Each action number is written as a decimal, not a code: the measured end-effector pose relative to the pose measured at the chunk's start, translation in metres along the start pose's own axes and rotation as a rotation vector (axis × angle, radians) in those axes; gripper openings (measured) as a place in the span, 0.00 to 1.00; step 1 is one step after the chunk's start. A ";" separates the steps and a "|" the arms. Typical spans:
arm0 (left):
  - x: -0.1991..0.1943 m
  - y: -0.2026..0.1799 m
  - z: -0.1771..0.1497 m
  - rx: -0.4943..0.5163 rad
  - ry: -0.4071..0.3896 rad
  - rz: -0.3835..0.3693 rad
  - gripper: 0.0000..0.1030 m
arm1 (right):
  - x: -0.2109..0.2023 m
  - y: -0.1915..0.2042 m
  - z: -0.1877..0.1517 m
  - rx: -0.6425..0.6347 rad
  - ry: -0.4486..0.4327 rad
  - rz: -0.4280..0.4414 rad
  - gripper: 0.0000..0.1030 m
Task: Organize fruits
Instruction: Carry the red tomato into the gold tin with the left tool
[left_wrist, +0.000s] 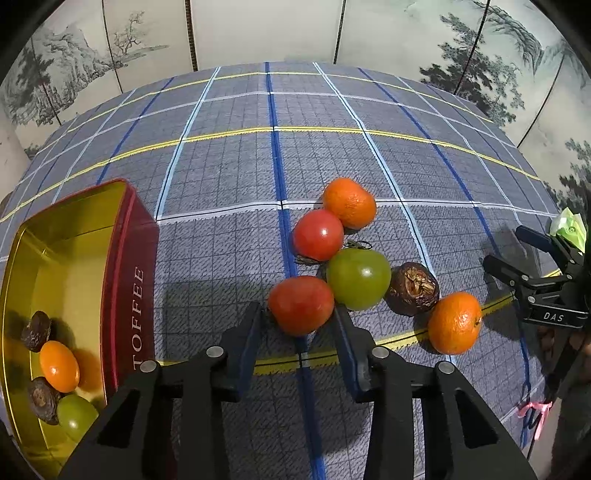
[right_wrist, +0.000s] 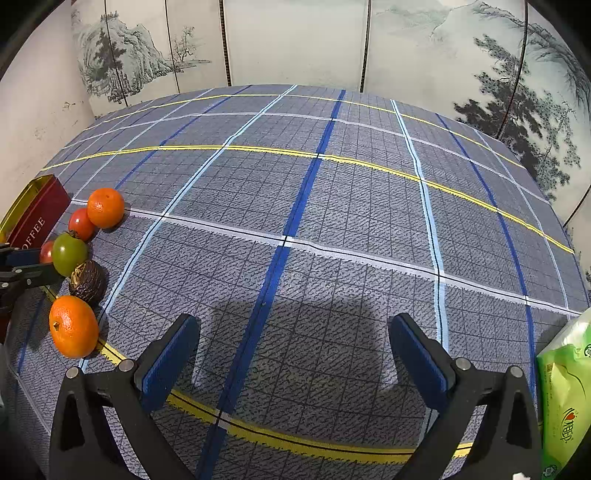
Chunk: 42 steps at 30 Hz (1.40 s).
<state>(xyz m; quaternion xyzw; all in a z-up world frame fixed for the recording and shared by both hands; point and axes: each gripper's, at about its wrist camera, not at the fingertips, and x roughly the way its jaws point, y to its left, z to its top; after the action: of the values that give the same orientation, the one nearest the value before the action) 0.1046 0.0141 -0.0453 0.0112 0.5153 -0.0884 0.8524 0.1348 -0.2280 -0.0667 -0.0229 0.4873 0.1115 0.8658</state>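
Note:
In the left wrist view, my left gripper (left_wrist: 300, 314) is open, its fingertips on either side of a red tomato (left_wrist: 301, 304) on the cloth. Behind it lie a green tomato (left_wrist: 358, 278), a second red tomato (left_wrist: 318, 234), an orange (left_wrist: 349, 202), a dark brown wrinkled fruit (left_wrist: 412, 283) and another orange (left_wrist: 454, 322). A red and gold toffee tin (left_wrist: 129, 280) at the left holds an orange, a green fruit and two brown fruits. My right gripper (right_wrist: 295, 328) is open and empty over bare cloth; it also shows in the left wrist view (left_wrist: 506, 251).
A plaid blue-grey tablecloth (right_wrist: 295, 221) covers the table. A green tissue pack (right_wrist: 565, 398) lies at the right edge. A painted folding screen (right_wrist: 295, 40) stands behind the table. The fruit cluster (right_wrist: 79, 266) sits far left of the right gripper.

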 end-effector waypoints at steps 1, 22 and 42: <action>-0.001 0.000 0.000 0.002 -0.001 0.000 0.35 | 0.000 0.000 0.000 0.000 0.000 0.000 1.00; -0.045 0.010 -0.012 -0.057 -0.040 -0.017 0.35 | 0.000 0.000 0.000 0.000 0.000 0.000 1.00; -0.115 0.122 -0.053 -0.297 -0.084 0.125 0.35 | 0.000 -0.001 0.000 0.001 0.000 0.001 1.00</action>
<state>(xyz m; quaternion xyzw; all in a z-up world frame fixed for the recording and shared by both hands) 0.0264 0.1564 0.0225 -0.0867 0.4849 0.0418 0.8693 0.1351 -0.2285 -0.0669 -0.0223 0.4875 0.1116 0.8657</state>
